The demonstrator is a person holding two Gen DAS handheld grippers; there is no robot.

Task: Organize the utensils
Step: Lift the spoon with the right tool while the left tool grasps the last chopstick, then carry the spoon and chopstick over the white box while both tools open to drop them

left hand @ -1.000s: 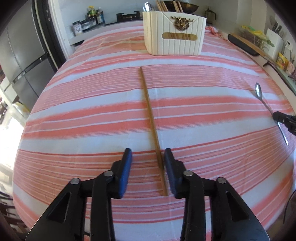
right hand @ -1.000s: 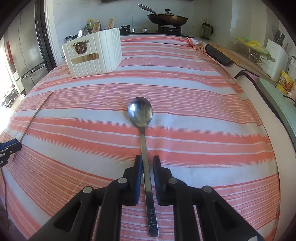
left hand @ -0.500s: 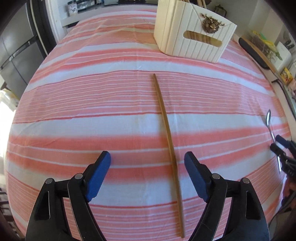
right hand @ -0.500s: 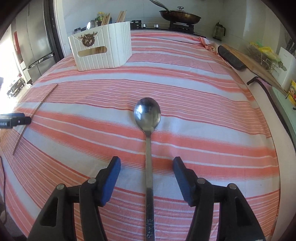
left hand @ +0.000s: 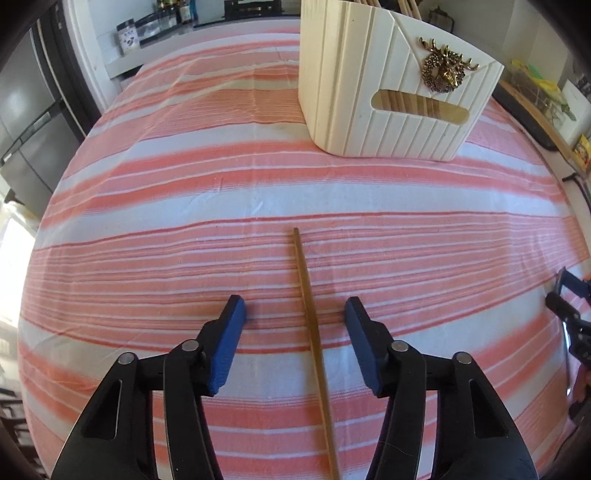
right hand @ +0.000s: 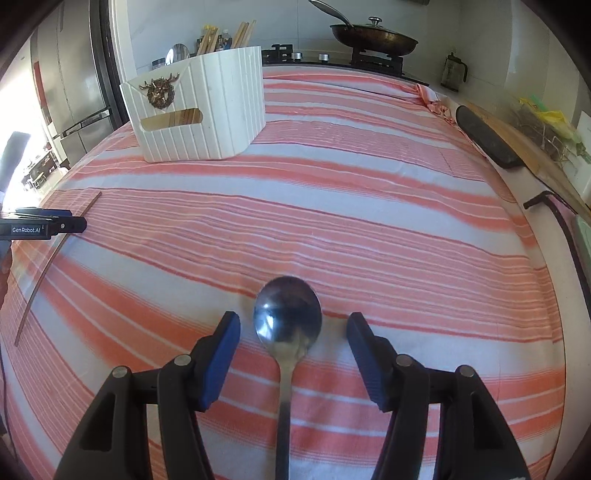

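A wooden chopstick [left hand: 314, 332] lies lengthwise on the striped tablecloth [left hand: 184, 206]. My left gripper [left hand: 293, 306] straddles its far part; the jaws are closing, but the blue pads stand clear of the stick on both sides. A metal spoon [right hand: 287, 325] lies with its bowl away from me. My right gripper [right hand: 292, 316] is open around the bowl without touching it. The white utensil holder [right hand: 199, 110] stands at the far side with chopsticks and a spoon upright in it. In the right wrist view the chopstick [right hand: 40, 280] and the left gripper [right hand: 70, 223] show at the left edge.
A pan [right hand: 373, 35] sits on the stove behind the table. A dark board [right hand: 484, 136] and a dish rack lie along the right counter. A steel fridge [right hand: 74, 92] stands at the left, with jars [left hand: 129, 37] on a shelf beyond the table.
My right gripper let go of the spoon's handle, opened and slid forward to the bowl. My left gripper moved forward along the chopstick, spreading wide and then narrowing again.
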